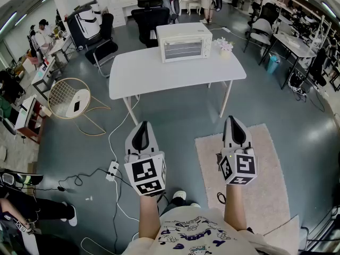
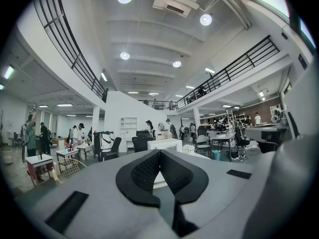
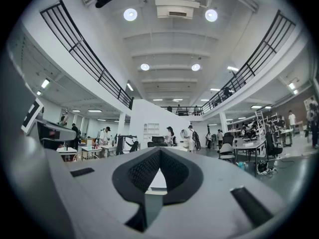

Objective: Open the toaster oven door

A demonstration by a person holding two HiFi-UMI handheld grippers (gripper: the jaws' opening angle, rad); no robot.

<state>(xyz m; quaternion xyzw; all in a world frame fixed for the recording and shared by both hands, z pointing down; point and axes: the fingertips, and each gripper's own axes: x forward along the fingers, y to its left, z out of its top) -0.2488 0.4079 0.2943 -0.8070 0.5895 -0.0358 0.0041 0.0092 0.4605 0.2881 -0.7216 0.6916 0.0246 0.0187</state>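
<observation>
Both grippers are held low and level, side by side, pointing forward, the left gripper (image 1: 142,125) over bare floor and the right gripper (image 1: 234,119) over the near edge of a pale rug (image 1: 268,185). In its own view the left gripper (image 2: 159,154) has its black jaws pressed together at the tips with nothing between them. The right gripper (image 3: 159,153) looks the same, jaws closed and empty.

Well ahead of both, and between their two lines, stands a white table (image 1: 154,76) on thin legs. The toaster oven (image 1: 184,42) sits on its far half, closer to the right gripper's line. Its glass door faces the grippers and is shut flat against the front. Just right of the oven is a small pot of pale flowers (image 1: 225,47); the rest of the tabletop is bare.

The floor (image 1: 175,126) is smooth grey-blue. Left of the left gripper a white power strip (image 1: 112,170) lies among trailing cables, and further forward on that side stands a round wire chair (image 1: 66,96). Beyond the table are black office chairs (image 1: 151,19), desks and several people. Both gripper views show a tall white hall with a black-railed mezzanine (image 2: 76,59) and round ceiling lights (image 3: 130,14).
</observation>
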